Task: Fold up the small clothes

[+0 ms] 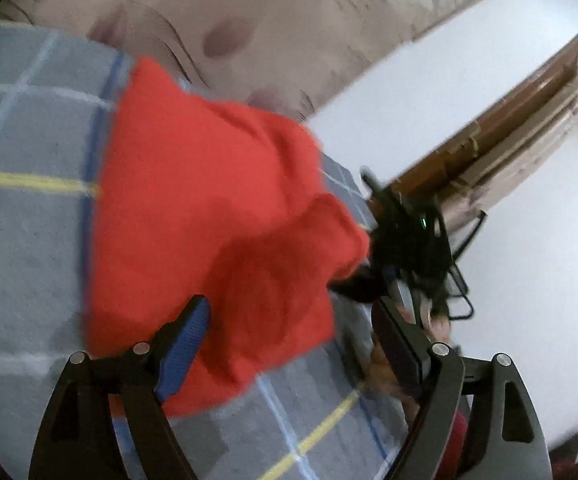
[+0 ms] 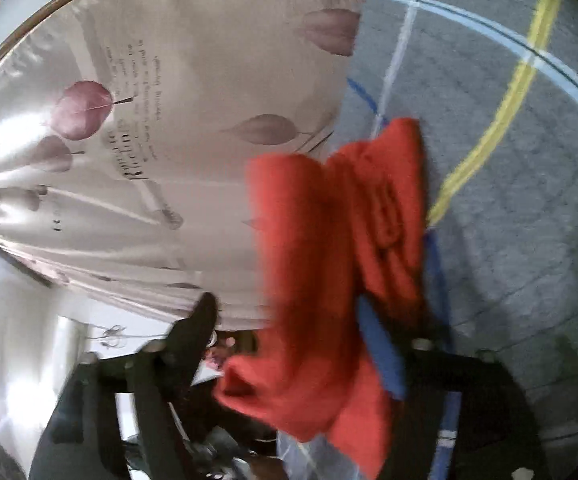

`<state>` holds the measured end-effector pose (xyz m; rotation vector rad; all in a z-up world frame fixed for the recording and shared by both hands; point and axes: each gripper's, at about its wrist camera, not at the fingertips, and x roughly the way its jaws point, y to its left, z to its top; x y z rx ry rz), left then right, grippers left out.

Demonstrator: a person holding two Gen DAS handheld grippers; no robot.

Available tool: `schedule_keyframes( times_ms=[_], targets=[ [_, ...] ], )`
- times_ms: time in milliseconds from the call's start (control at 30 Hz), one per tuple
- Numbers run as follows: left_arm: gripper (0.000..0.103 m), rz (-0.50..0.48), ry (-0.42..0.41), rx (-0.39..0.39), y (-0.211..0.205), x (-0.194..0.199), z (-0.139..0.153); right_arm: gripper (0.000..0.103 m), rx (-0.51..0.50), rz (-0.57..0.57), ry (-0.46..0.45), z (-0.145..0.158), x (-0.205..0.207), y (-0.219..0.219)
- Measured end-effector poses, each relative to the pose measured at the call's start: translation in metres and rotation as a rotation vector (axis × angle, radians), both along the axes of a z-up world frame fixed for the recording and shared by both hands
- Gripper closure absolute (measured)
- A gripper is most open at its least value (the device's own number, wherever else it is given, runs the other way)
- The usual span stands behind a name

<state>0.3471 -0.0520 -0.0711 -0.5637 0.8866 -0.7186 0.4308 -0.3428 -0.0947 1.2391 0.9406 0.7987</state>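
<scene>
Both grippers spread. Left gripper [image 1: 289, 344] pads apart over red garment [image 1: 217, 216], which lies on grey checked blanket [image 1: 25, 240]. Right gripper [image 2: 289, 344] jaws apart; cloth drapes between them, unpinched.

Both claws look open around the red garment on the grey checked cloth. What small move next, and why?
Probably draw the right claw back clear of the red garment. Both claws stand open, but in the right wrist view the red fabric drapes across the right claw's blue pad and may drag. The left claw seems only to straddle its edge.
</scene>
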Motion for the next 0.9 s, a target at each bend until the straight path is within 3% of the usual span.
schedule_keyframes(
  times_ms=[167, 267, 333, 400, 467, 567, 700, 800, 900],
  targets=[
    [0.02, -0.161, -0.092, 0.088, -0.054, -0.022, -0.003, 0.024, -0.177, 0.037, 0.008, 0.015, 0.012, 0.014],
    [0.02, -0.211, -0.119, 0.102, -0.064, -0.031, -0.004, 0.024, -0.272, 0.07, -0.003, 0.023, 0.02, 0.028],
    [0.02, -0.198, -0.136, 0.117, -0.056, -0.035, -0.001, 0.037, -0.346, 0.085, -0.029, 0.026, 0.023, 0.033],
    [0.02, -0.151, -0.152, 0.104, -0.037, -0.035, 0.004, 0.086, -0.484, 0.125, -0.047, 0.029, 0.028, 0.044],
    [0.02, -0.092, -0.153, 0.08, -0.016, -0.032, 0.007, 0.088, -0.539, 0.158, -0.043, 0.028, 0.036, 0.052],
    [0.02, 0.018, -0.147, 0.03, 0.023, -0.024, 0.008, 0.089, -0.614, 0.17, -0.125, 0.047, 0.045, 0.059],
    [0.02, 0.11, -0.091, -0.039, 0.052, -0.015, -0.01, 0.09, -0.586, 0.147, -0.257, 0.071, 0.048, 0.054],
    [0.02, 0.109, -0.039, -0.047, 0.055, -0.013, -0.027, 0.09, -0.594, 0.144, -0.182, 0.046, 0.061, 0.046],
    [0.02, 0.083, -0.109, -0.017, 0.048, -0.02, -0.019, 0.085, -0.521, 0.148, -0.117, 0.022, 0.062, 0.035]
  ],
)
